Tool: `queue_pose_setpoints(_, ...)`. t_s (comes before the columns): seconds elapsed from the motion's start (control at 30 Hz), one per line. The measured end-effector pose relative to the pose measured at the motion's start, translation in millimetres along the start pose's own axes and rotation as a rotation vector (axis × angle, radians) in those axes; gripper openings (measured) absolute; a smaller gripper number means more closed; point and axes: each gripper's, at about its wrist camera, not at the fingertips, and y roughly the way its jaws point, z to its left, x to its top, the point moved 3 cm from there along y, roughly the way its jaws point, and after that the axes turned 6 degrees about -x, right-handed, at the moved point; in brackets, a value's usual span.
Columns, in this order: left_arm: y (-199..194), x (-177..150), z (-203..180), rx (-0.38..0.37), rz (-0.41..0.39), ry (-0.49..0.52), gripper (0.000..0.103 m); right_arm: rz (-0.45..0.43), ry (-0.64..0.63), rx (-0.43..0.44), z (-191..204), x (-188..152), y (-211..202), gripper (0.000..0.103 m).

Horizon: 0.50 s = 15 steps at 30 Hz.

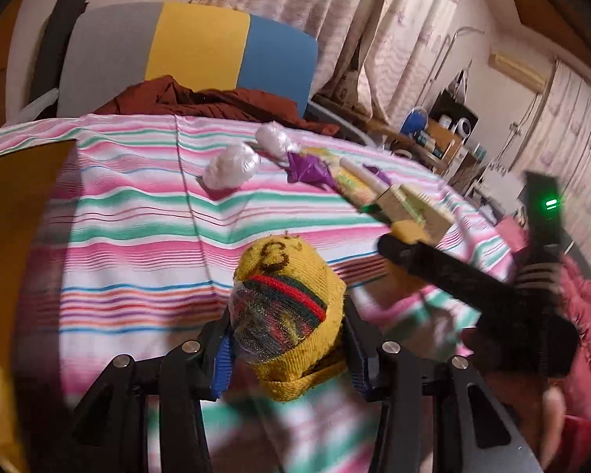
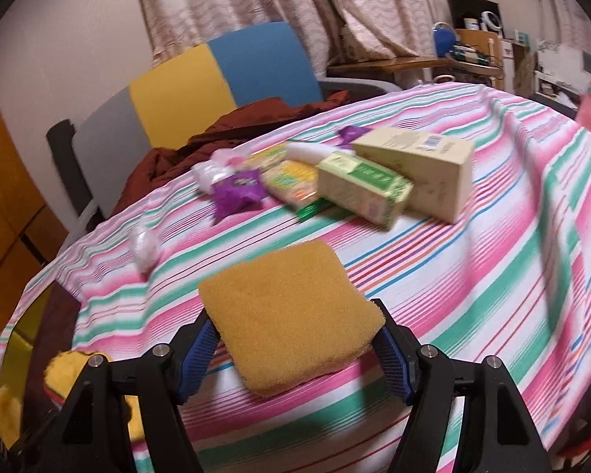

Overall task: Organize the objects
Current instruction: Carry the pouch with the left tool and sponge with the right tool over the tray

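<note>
left tongs (image 1: 285,349) clamped on yellow knit bundle (image 1: 291,307), lower centre, above striped table (image 1: 138,213); soft, light, grip mid-body | right tongs (image 2: 295,349) clamped on yellow sponge (image 2: 287,311), lower centre; squashy, light, hold its edges

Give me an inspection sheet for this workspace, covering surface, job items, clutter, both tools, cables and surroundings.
Surface: striped cloth in pink, green and white, rumpled on the right.
Job's things: yellow knitted scrubber in the left tool; yellow sponge in the right tool.
Clutter: two cardboard boxes, purple wrapper, yellow-green packet, white plastic bundles, all grouped at the far side.
Grippers: left tool shut on the scrubber; right tool shut on the sponge.
Cables: nothing seen.
Surroundings: grey, yellow and blue chair with a brown garment, curtains, a cluttered shelf.
</note>
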Motion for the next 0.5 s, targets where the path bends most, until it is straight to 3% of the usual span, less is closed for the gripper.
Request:
queue_pose_setpoints(0.23,-60.2,5.4,11.5,0.028,-0.06,-0.023,0.047,-0.026,-0.059,0.092,34.2,-1.9,-25.9,0.073)
queue_pose_setpoints(0.5,-96.3,6.0,72.7,0.134,-0.062,-0.138,0.047,-0.064,-0.181,0.274,94.7,-7.1,-70.8,0.073)
